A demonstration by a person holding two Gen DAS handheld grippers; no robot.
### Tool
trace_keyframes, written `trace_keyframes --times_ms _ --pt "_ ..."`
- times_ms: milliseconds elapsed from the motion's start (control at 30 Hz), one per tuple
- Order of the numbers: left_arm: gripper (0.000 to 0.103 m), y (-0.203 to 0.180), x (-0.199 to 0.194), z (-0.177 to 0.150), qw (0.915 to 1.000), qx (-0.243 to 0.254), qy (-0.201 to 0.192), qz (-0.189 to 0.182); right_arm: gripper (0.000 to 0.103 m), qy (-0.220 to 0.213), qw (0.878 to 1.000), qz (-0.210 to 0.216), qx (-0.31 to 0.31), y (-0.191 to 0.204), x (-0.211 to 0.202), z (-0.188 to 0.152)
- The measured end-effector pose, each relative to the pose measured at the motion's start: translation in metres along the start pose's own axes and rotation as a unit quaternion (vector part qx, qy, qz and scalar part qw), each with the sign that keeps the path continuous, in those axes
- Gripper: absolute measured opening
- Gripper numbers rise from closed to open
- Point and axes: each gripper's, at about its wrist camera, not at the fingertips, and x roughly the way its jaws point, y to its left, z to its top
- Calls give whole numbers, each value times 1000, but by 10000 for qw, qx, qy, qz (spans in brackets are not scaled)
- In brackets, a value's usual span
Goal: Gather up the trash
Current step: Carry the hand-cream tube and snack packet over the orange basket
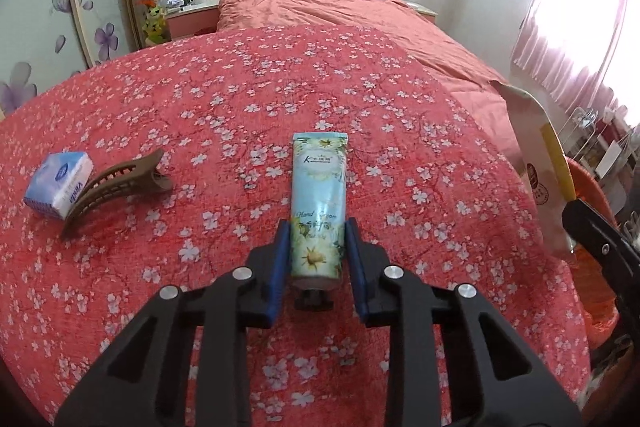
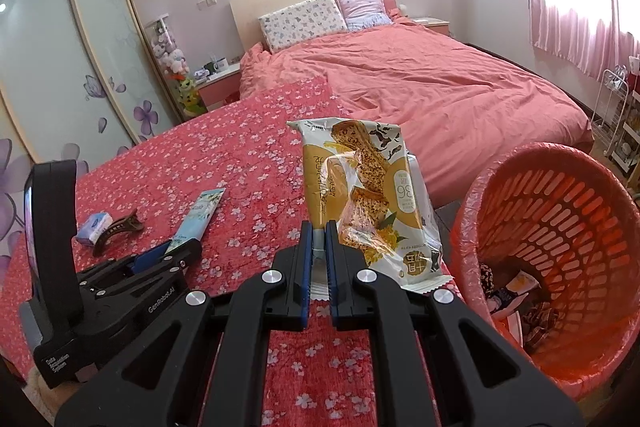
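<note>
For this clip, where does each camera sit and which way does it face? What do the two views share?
Left wrist: on the left gripper, facing up the bed; its fingers straddle the hand cream tube, with the right gripper's edge at the frame's right.
Right wrist: on the right gripper, facing the headboard; clamps the snack wrapper beside the orange basket; the left gripper shows at lower left.
Shared: tube, tissue pack, hair clip, floral blanket.
</note>
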Motion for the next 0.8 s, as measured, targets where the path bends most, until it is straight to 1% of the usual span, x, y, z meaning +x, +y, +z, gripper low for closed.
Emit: trace_keyframes --times_ms 133,300,467,633,800 --pt "27 5 -16 -2 9998 -13 -178 -70 7 -115 9999 10 79 -4 -10 1" --pt "27 3 -43 -5 9991 32 -415 -115 7 -316 9994 62 147 -8 -30 1" --pt "27 -4 -76 -11 9976 67 -640 -272 7 -629 9979 78 168 -12 -58 2" --pt "27 -24 -109 -15 9953 189 -836 -455 7 -981 9949 16 251 -23 -91 2" --pt "27 -50 -138 -19 9913 330 -1025 -756 7 -1318 9902 -131 434 -43 -122 -1"
